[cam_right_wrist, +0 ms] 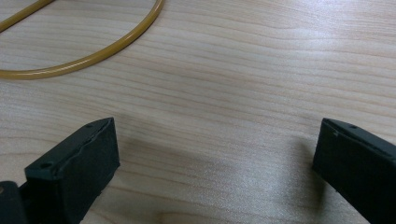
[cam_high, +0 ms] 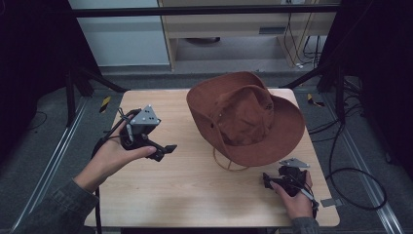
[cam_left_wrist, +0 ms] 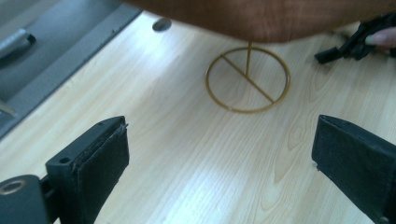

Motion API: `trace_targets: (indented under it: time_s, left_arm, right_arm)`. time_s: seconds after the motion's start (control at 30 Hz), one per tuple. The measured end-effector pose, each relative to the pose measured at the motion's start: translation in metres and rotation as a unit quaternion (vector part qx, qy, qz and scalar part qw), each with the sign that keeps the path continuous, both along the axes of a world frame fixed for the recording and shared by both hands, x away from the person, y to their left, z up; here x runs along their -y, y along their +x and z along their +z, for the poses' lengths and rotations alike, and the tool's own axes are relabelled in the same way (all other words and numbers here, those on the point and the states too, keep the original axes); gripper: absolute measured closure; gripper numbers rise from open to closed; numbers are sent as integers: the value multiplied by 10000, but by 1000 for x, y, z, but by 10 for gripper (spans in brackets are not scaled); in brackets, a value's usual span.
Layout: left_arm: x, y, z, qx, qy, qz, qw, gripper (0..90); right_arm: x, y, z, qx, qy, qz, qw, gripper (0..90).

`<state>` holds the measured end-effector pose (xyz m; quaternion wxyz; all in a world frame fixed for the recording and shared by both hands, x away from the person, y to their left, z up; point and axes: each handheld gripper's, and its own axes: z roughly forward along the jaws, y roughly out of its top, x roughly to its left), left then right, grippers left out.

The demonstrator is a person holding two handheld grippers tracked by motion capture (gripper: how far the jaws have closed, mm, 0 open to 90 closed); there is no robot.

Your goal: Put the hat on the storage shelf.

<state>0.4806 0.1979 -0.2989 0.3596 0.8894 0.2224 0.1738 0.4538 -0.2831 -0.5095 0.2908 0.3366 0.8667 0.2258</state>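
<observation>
A brown wide-brimmed hat (cam_high: 246,117) sits tilted on a gold wire stand (cam_high: 229,163) at the middle right of the wooden table (cam_high: 195,195). My left gripper (cam_high: 165,152) is held above the table left of the hat, jaws pointing toward it. In the left gripper view it (cam_left_wrist: 224,135) is open and empty, facing the stand's ring base (cam_left_wrist: 247,79) under the hat brim (cam_left_wrist: 261,18). My right gripper (cam_high: 266,181) is low near the front right, just below the brim. It (cam_right_wrist: 219,133) is open and empty, with the ring base (cam_right_wrist: 93,56) just ahead.
The table's left edge and the grey floor (cam_left_wrist: 56,51) lie beyond my left gripper. Cables (cam_high: 355,180) trail on the floor to the right. A grey patch (cam_high: 332,202) marks the table's front right corner. Dark frame legs and a cabinet (cam_high: 234,29) stand behind.
</observation>
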Motion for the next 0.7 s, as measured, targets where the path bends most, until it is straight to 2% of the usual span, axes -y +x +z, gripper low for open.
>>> trace_targets:
  time_s: [0.03,0.13,0.2,0.27,0.47,0.57,0.63,0.7]
  left_arm:
    - [-2,1,-8,-65,48,26,10000,36]
    - [-6,1,-17,-126,93,59,9999,37]
    - [-7,1,-20,-159,67,66,9998,37]
    - [-12,1,-29,-234,63,124,9996,37]
    - [-21,3,-41,-302,97,234,9992,38]
    - [-30,3,-54,-365,243,312,9985,40]
    - [-32,3,-57,-384,243,347,9984,41]
    - [-39,4,-68,-458,240,446,9977,42]
  right_arm:
    - [0,0,0,-3,1,-3,10000,5]
    - [0,0,0,-2,2,-6,10000,4]
    - [0,0,0,-5,0,-14,10000,5]
    - [0,0,0,-3,-2,-11,10000,5]
    - [0,0,0,-1,1,-4,10000,4]
    - [0,0,0,-3,0,-4,10000,5]
    - [0,0,0,-4,-1,-13,10000,5]
    - [0,0,0,-8,-2,-24,10000,5]
